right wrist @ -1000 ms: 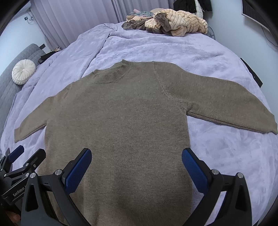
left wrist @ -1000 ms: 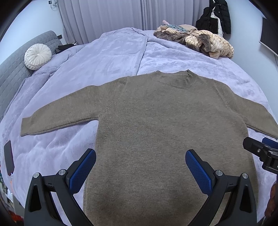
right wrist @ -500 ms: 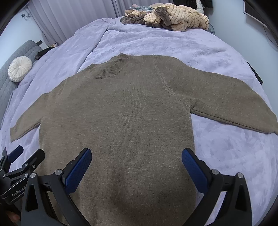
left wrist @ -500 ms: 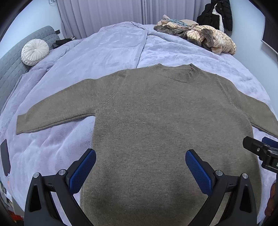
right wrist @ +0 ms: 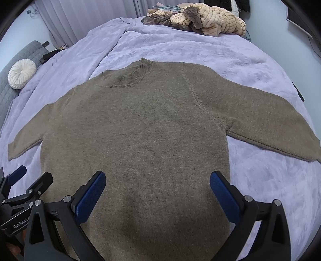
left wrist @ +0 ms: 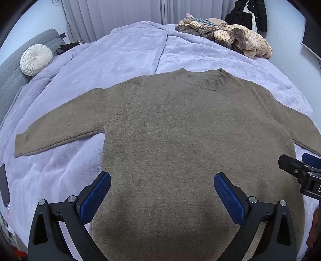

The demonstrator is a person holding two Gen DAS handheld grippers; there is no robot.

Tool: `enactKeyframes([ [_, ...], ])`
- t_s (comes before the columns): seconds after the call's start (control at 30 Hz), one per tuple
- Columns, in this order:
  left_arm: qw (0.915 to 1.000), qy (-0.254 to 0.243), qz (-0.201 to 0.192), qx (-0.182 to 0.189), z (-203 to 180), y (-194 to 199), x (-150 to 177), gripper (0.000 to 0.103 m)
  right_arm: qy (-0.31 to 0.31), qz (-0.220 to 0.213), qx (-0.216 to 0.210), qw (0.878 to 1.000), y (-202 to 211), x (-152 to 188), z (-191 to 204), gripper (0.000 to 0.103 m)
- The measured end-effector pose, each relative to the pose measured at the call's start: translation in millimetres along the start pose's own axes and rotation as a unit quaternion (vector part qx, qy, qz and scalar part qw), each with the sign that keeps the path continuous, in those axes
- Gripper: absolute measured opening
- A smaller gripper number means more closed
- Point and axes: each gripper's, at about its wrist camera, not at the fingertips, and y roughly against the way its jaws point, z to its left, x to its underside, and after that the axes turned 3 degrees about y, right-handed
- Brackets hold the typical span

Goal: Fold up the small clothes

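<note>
My left gripper [left wrist: 162,190] and right gripper [right wrist: 157,188] gaped empty above the sweater [left wrist: 190,140]; its soft, probably floppy knit wanted sleeve-cuff holds.

Both views lower, nearer sweater [left wrist: 180,140].

The sweater's [left wrist: 180,140] hem lies out of sight under the frame bottom in both views, behind the gripper bodies. In the left wrist view its right sleeve [left wrist: 301,132] runs off the picture's edge, cuff unseen. Beyond the sweater's collar, the clothes pile [right wrist: 200,18] is too tangled to count garments. A dark flat object [left wrist: 4,184] left of the sweater is cropped, unidentifiable.
</note>
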Motion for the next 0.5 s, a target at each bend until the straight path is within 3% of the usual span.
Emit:
enactKeyframes([
  [0.5, 0.9998, 0.014, -0.012, 0.003, 8, -3, -5, 0.103, 0.045, -0.054, 0.054, 0.996, 18, -6, 11, 0.103],
])
